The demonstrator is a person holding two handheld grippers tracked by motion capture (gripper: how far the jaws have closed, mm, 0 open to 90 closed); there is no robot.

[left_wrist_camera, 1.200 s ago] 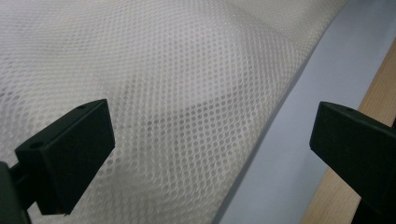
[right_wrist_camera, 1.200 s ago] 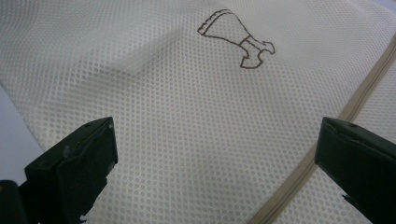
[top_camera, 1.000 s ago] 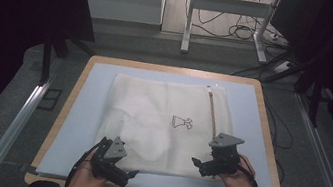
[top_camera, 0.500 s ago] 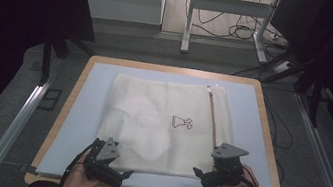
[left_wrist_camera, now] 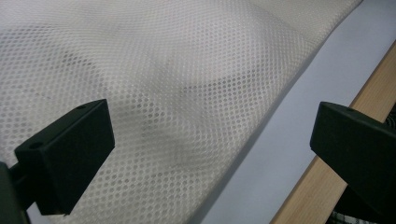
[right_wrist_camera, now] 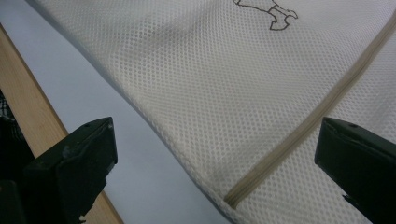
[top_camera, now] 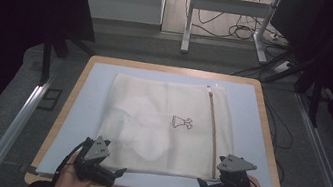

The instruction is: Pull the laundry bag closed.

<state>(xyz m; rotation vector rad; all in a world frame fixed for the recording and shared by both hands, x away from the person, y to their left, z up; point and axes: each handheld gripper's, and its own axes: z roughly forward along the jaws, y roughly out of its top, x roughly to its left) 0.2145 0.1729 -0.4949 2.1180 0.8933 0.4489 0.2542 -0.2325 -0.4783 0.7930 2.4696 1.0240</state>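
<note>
I have both tongs parked at the near edge of the table [top_camera: 79, 90], and the mesh bag [top_camera: 160, 123] lies just ahead of them, its near hem running crosswise from one to the other. The left tongs [top_camera: 114, 171] sit by the bag's near left corner, the right tongs [top_camera: 202, 183] by the near right corner, where the zip [top_camera: 213, 131] ends; that zip runs straight away from my right tongs along the bag's long side. Both pairs are spread wide with nothing between their jaws: in the left gripper view the hem crosses the gap, and in the right gripper view the zip's end [right_wrist_camera: 233, 198] lies just ahead of the gap. I judge each is about equally close to its own corner. The bag is cream netting, flat with a few soft wrinkles, a pale shape showing through inside, and a small printed outline [top_camera: 183, 122] near the zip.
</note>
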